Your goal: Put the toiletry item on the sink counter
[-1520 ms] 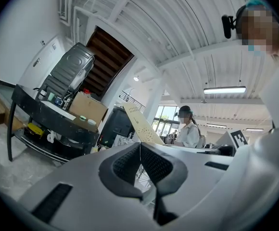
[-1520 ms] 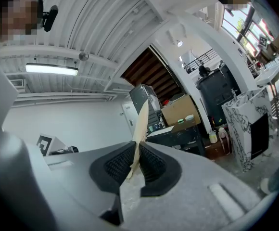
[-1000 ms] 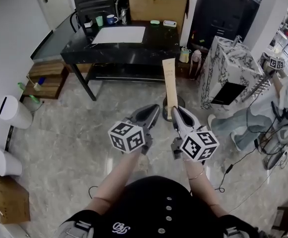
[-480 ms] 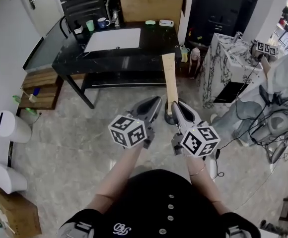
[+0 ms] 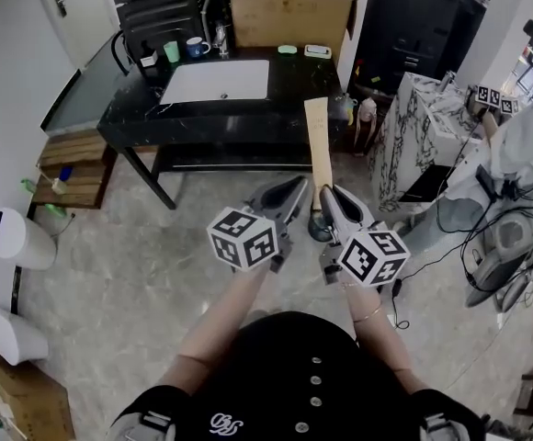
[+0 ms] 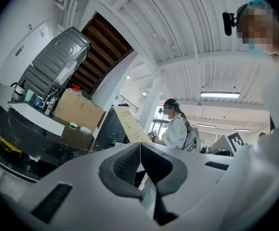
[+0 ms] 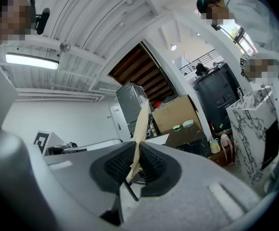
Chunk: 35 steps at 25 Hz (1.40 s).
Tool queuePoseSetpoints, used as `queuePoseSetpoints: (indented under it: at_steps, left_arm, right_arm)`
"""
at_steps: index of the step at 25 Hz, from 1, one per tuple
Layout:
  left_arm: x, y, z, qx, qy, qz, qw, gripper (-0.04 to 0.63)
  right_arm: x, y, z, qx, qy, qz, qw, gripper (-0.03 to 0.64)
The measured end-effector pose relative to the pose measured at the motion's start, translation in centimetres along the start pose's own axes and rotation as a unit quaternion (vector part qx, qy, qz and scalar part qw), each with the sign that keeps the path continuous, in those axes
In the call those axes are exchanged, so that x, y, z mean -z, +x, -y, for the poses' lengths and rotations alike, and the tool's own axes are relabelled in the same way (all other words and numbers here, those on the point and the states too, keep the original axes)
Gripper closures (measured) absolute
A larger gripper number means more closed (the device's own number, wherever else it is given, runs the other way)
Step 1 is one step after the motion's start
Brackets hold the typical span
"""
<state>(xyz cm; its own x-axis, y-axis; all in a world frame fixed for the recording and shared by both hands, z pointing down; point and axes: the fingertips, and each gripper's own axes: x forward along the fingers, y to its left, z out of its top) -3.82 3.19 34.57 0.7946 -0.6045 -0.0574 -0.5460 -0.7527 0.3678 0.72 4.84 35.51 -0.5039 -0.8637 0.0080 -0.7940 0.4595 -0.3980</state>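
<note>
Right gripper [image 5: 324, 193] clamped on the near end of the tan packet [image 5: 318, 141], which sticks out beyond the jaws. Left gripper [image 5: 296, 187] just beside it, jaws pressed together, nothing between. Both over the floor [image 5: 138, 246], apart from the black counter [image 5: 294, 85] with its white sink [image 5: 216, 81]

Operator: black top [image 5: 294, 375], a column of small white buttons [image 5: 314, 382] down the front, white embroidered logo [image 5: 221, 422] on the chest, grey-white trim [image 5: 147, 423] at both shoulders. Sleeves are short and the forearms bare, with a thin bracelet [image 5: 369, 315] on the right wrist. Left gripper [image 5: 289, 194] and right gripper [image 5: 325, 197]: light-grey moulded shells tapering to darker tips, each topped by a white cube [image 5: 243, 240] with black square markers. Pads [image 6: 125, 163] are black with a fine ribbed grid. Dark slot recesses in the shell sides.
</note>
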Motion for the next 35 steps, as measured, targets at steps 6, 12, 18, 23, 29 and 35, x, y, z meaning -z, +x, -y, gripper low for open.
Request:
queuePoseSetpoints:
  at_steps: [6,12,18,23,29,35]
  left_arm:
    - [-0.5,0.4,-1.4,0.003,-0.002,0.002,1.0000,0.584]
    - [-0.7,1.1,-3.0,-0.007,-0.016,0.008,0.9998,0.584]
    - [-0.9,3.0,-5.6,-0.017,-0.022,0.010,0.9996,0.584]
    - [-1.3,5.8,-8.5,-0.026,-0.018,0.004,0.9995,0.584]
    - [-2.8,10.4,-12.7,-0.033,-0.012,0.000,0.9994,0.584]
    - [-4.4,14.8,-16.3,-0.047,-0.008,0.001,0.9989,0.584]
  right_arm:
    - [0.7,1.8,-0.3,-0.007,-0.004,-0.016,1.000,0.593]
    - [0.3,3.1,0.9,0.000,-0.007,-0.024,1.000,0.594]
    - [0.2,6.2,2.8,-0.005,-0.003,-0.029,1.000,0.594]
    - [-0.5,9.6,5.3,-0.012,0.006,-0.028,1.000,0.593]
    - [-2.5,14.6,9.1,-0.019,0.010,-0.024,0.999,0.594]
    - [-4.5,19.0,12.3,-0.034,0.013,-0.026,0.999,0.594]
